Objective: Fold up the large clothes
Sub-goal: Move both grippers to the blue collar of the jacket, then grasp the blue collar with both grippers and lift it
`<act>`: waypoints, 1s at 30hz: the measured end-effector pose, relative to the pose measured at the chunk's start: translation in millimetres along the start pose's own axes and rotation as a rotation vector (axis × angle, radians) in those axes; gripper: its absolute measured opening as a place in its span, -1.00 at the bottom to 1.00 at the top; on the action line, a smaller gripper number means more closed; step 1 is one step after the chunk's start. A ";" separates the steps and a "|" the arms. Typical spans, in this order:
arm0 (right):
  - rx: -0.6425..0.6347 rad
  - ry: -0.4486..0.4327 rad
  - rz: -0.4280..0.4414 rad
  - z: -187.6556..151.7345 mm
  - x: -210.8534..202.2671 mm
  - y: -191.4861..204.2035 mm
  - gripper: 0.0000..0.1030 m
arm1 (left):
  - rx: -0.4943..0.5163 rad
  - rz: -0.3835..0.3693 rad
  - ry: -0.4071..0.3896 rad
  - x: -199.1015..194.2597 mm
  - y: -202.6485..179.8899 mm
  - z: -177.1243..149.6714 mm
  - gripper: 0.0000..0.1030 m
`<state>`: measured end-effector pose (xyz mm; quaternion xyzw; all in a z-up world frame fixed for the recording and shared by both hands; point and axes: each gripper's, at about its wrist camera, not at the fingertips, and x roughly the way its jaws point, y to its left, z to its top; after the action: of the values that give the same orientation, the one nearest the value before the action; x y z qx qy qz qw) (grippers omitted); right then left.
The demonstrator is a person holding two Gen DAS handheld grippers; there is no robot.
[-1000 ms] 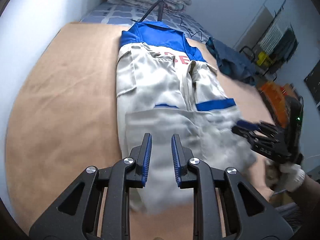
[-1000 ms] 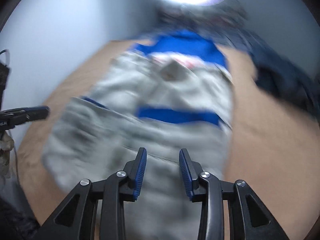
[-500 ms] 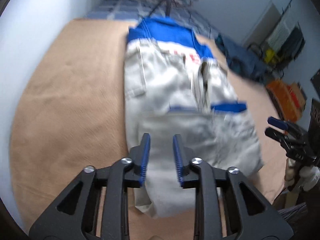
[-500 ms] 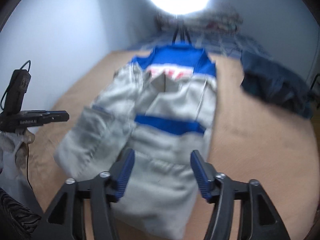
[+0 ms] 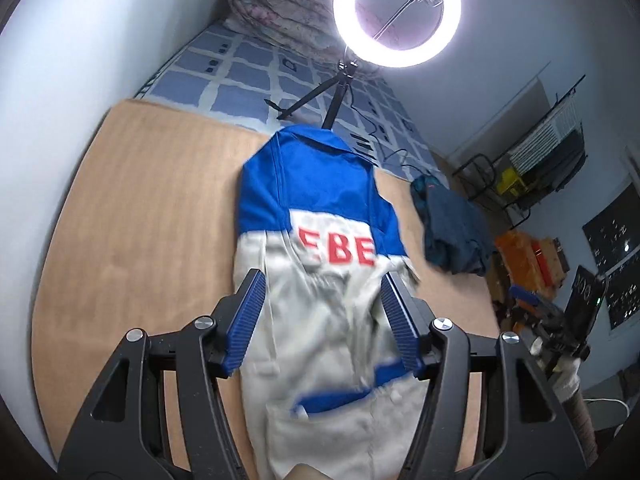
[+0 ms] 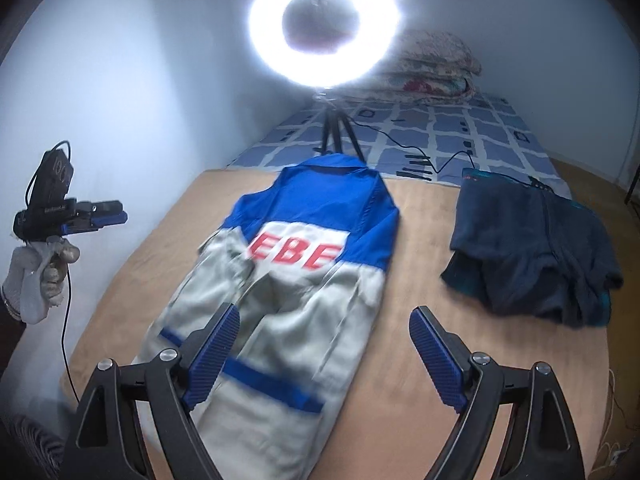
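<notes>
A grey and blue work jacket (image 5: 320,280) with red letters lies back-up on the tan board (image 5: 140,220), sleeves folded in and its hem doubled over near me. It also shows in the right wrist view (image 6: 288,288). My left gripper (image 5: 322,320) is open and empty above the jacket's lower half. My right gripper (image 6: 324,352) is open and empty above the jacket's right edge. Each gripper shows in the other's view, the right (image 5: 532,300) and the left (image 6: 100,212), held off the board's sides.
A dark blue garment (image 6: 532,252) lies crumpled on the board to the right of the jacket. A ring light (image 5: 396,12) on a tripod stands at the board's far end, its cable trailing right. A checked bed (image 6: 440,136) with folded quilts lies behind. Shelving and boxes (image 5: 532,256) stand at right.
Both grippers opened wide, let go of the jacket's hem and lifted back. The folded hem now rests on the jacket.
</notes>
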<state>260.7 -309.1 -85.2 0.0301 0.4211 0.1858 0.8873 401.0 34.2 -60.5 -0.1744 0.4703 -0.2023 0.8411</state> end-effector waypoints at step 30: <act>0.062 0.096 0.035 109.3 305.7 -112.5 0.43 | 0.032 -0.010 0.166 264.0 91.2 117.7 -0.36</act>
<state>554.0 -293.8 -263.6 0.0560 0.4683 0.1893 0.8613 644.1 -8.6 -236.5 -0.1460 0.5345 -0.2276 0.8007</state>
